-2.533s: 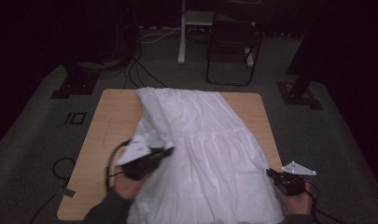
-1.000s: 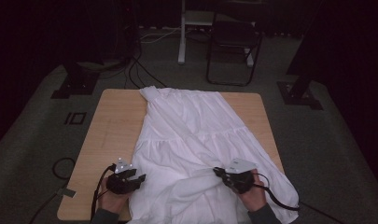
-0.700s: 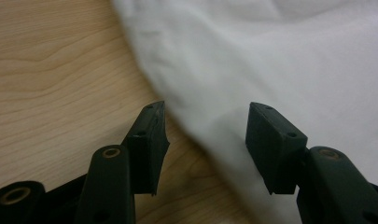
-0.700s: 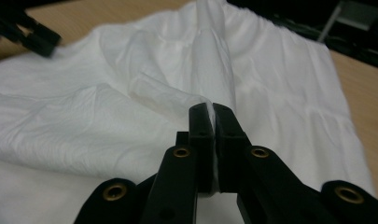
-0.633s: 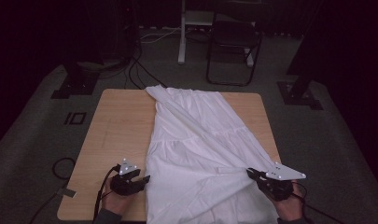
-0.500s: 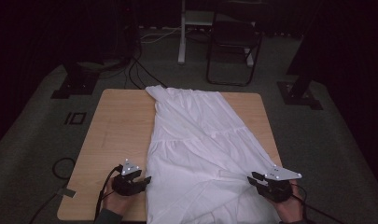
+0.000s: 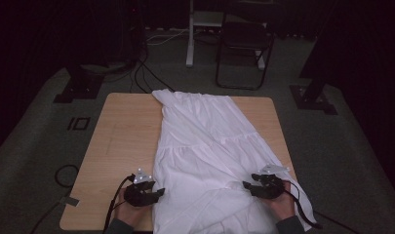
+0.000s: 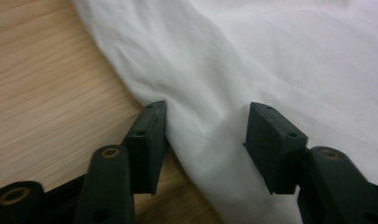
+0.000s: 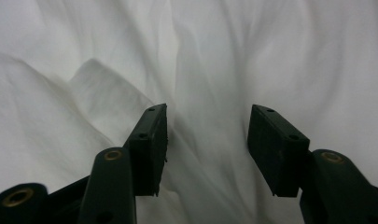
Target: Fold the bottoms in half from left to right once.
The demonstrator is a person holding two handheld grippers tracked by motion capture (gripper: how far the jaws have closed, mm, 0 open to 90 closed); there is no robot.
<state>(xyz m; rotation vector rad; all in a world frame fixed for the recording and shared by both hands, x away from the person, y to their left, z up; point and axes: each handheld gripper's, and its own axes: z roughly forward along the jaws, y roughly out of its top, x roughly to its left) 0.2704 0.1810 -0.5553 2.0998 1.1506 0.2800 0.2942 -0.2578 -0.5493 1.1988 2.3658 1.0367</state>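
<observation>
The left gripper (image 7: 156,192) has its jaws spread astride the near left edge of the white dress (image 7: 209,146), a ridge of cloth between them as they have just been closing, not yet pinched. The right gripper (image 7: 247,185) has jaws apart, just been opening, over the lower right cloth. The dress runs lengthwise away across the tabletop (image 7: 122,131), hem nearest both hands.

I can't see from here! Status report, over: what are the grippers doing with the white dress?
Left gripper astride dress edge, jaws closing. Right gripper over cloth, jaws just opened. Nothing in the way on table.
</observation>
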